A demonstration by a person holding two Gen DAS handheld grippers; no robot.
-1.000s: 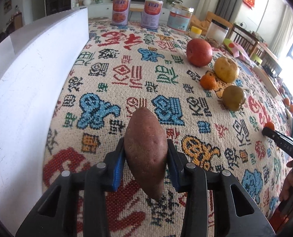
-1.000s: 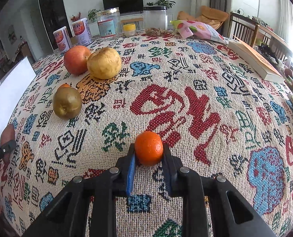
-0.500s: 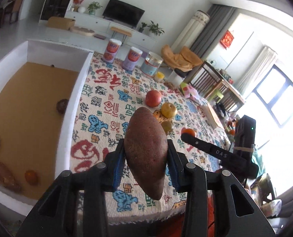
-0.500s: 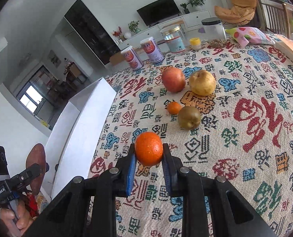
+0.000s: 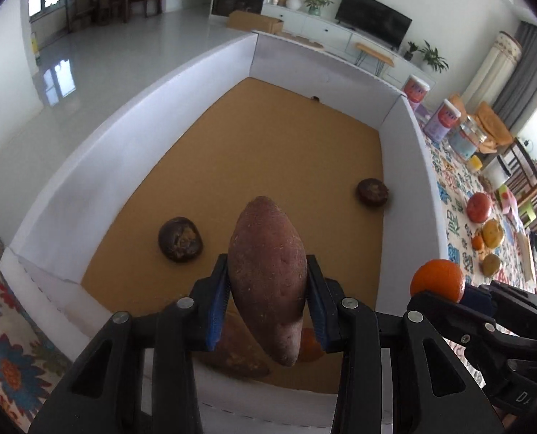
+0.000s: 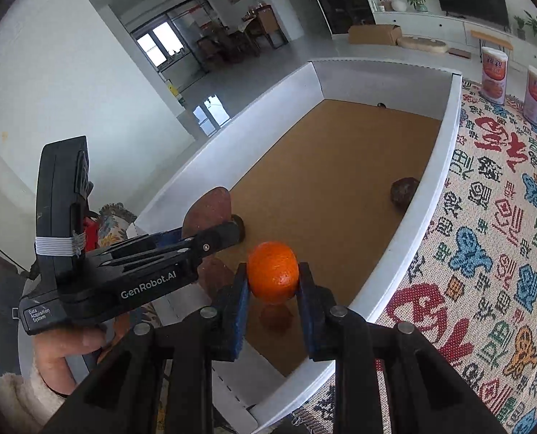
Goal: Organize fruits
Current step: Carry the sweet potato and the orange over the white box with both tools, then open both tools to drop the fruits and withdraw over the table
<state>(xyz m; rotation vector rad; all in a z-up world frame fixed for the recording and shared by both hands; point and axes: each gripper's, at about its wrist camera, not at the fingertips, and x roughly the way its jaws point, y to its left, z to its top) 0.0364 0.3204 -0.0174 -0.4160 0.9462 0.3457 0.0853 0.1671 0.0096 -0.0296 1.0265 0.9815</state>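
Observation:
My left gripper is shut on a reddish-brown sweet potato and holds it above the near end of a white-walled box with a brown floor. My right gripper is shut on an orange and holds it over the same box, just inside its right wall. The orange also shows at the right in the left wrist view. The left gripper and its sweet potato show at the left in the right wrist view.
In the box lie two dark round fruits, another sweet potato and an orange under my left gripper. On the patterned tablecloth to the right lie an apple, pears and a small orange, with cans at the back.
Both grippers have moved left from over the tablecloth to above the box, each still holding its item. The right gripper has come close beside the left one.

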